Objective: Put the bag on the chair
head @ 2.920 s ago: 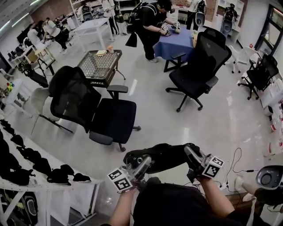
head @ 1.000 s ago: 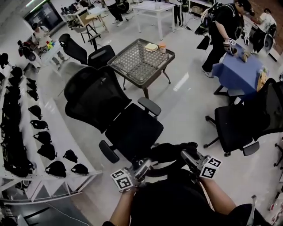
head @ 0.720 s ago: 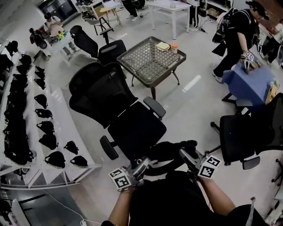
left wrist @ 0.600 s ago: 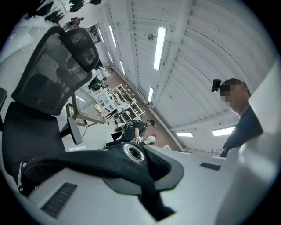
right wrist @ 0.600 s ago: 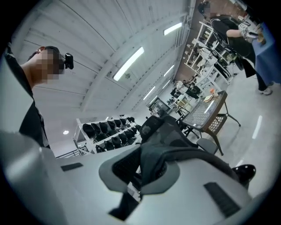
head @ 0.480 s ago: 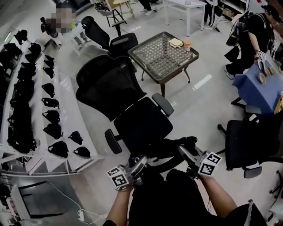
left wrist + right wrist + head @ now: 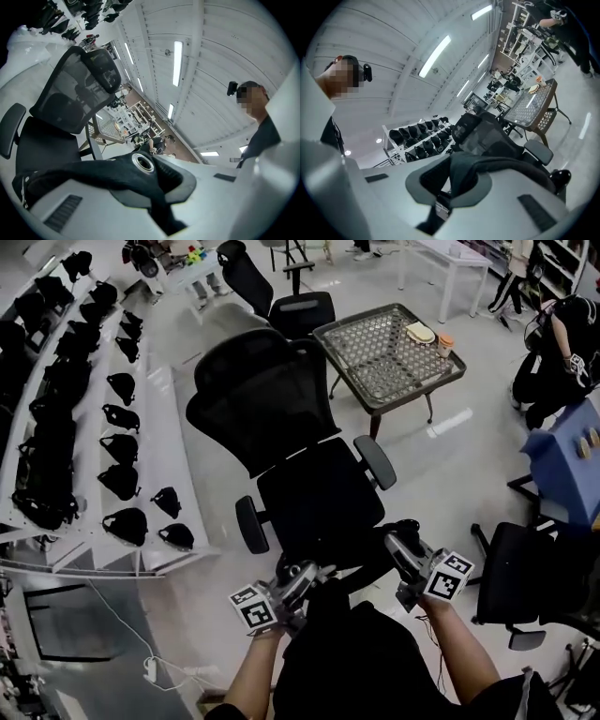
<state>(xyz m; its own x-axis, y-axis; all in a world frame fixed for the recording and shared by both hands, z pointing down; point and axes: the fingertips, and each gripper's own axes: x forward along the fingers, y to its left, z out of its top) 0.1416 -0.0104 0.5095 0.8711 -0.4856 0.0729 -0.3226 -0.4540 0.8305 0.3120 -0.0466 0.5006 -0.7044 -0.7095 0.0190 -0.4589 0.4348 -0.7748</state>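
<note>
Black fabric is what both my tongs are biting. The left tongs (image 7: pixel 302 576) are pressed together on a strap of the black fabric bag (image 7: pixel 361 559), right by a metal eyelet (image 7: pixel 143 162). The right tongs (image 7: pixel 403 547) are clamped on a thick fold of the same bag. I hold the bag stretched between them at the front edge of the black mesh-backed office chair (image 7: pixel 314 493), on the side nearest me. Whether it touches the seat I cannot tell.

Right of the chair, well apart, stands another black office chair (image 7: pixel 525 563). The main chair's padded armrests (image 7: pixel 375 462) stick out on either side of its seat, and its tall mesh back leans away from me. Left of the chair runs a white tiered rack (image 7: pixel 159 427) lined with small black pouches (image 7: pixel 120 479).

Beyond the chair and to its right stands a square brown table with a wire-mesh top (image 7: pixel 384 357), with a plate (image 7: pixel 420 332) and a cup (image 7: pixel 444 343) at its far corner. Behind the chair's back sits a third black office chair (image 7: pixel 281 306). Far off to the chair's right are a blue-covered table (image 7: pixel 567 460) and a person in black (image 7: pixel 558 343).
</note>
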